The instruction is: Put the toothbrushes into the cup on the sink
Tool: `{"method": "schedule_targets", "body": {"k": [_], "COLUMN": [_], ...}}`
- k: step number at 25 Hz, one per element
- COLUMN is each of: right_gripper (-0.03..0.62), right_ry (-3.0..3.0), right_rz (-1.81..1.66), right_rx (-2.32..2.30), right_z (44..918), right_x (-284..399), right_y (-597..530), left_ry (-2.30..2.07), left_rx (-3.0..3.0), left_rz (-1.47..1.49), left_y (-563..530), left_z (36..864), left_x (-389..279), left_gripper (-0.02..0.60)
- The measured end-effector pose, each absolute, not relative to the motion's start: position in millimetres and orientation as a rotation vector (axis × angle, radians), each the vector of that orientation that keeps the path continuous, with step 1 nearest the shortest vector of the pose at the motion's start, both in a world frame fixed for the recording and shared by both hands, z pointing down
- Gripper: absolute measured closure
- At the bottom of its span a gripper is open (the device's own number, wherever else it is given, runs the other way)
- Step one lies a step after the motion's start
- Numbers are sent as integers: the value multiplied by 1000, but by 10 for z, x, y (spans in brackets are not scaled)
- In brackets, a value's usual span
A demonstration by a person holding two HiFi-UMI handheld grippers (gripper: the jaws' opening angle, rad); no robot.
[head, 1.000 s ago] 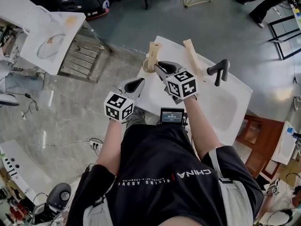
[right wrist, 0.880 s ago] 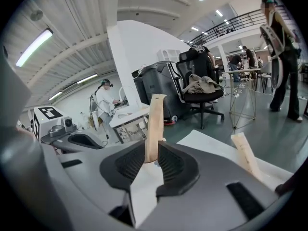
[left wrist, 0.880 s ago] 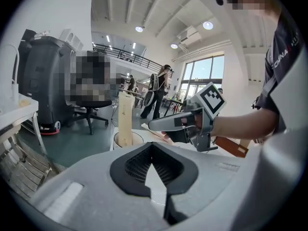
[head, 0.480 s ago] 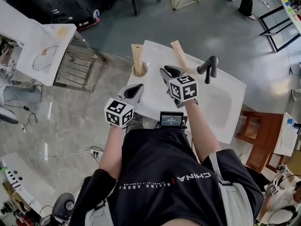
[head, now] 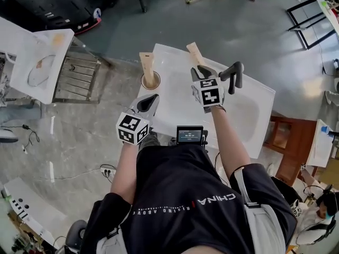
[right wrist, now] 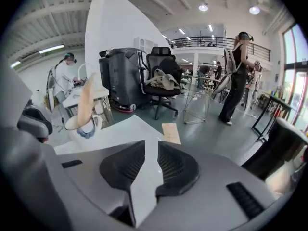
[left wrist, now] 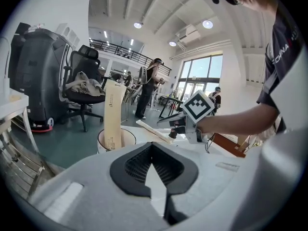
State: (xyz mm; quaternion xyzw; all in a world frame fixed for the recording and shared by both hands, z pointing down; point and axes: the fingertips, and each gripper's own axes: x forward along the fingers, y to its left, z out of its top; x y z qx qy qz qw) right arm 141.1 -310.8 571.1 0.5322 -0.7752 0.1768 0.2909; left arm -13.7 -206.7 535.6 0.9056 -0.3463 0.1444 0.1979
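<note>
Wooden toothbrush (right wrist: pixel 169 133) flat on sink (right wrist: pixel 120 129), just ahead of r. gripper (right wrist: pixel 150 143) tips — jaws spread, just been opening, nothing betw. them

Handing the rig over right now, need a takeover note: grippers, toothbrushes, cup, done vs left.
Left gripper: fingers together, empty, short of the cup.
Right gripper: fingers have just been opening, nothing between them, aimed at the second toothbrush.
Things: first toothbrush stands in the cup at the sink corner; second toothbrush lies flat on the sink beside the faucet.
Done: first toothbrush in.
Left: grasp the second toothbrush, put it in the cup.
</note>
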Motion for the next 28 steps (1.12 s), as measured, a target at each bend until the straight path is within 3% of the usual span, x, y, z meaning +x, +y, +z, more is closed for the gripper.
{"method": "schedule_targets", "body": {"k": [16,20,22,28], "right_gripper": [487,518,565,577], "right_ry": [-1678,-1649,-1659,-1736], "right_rz": [302,284,281,329], "right_rx": [1283,1276,1274,1289], "right_z": [6343,6372,6335,6213], "right_x": [1712,1741,1734,1675], "right_y": [-3570,-3592,-3583,-3494], "left_ry": [-995,-997,-998,-1009], "left_rx": [2463,2465,2465,2478], "left_rz": [443,433,433,426], "left_y": [-2294,-2329,-2320,-2295], "left_z": [5551,5548,5545,5503], "left_x": [-451,-463,-471,-436], "left_gripper": [574,574,574,574]}}
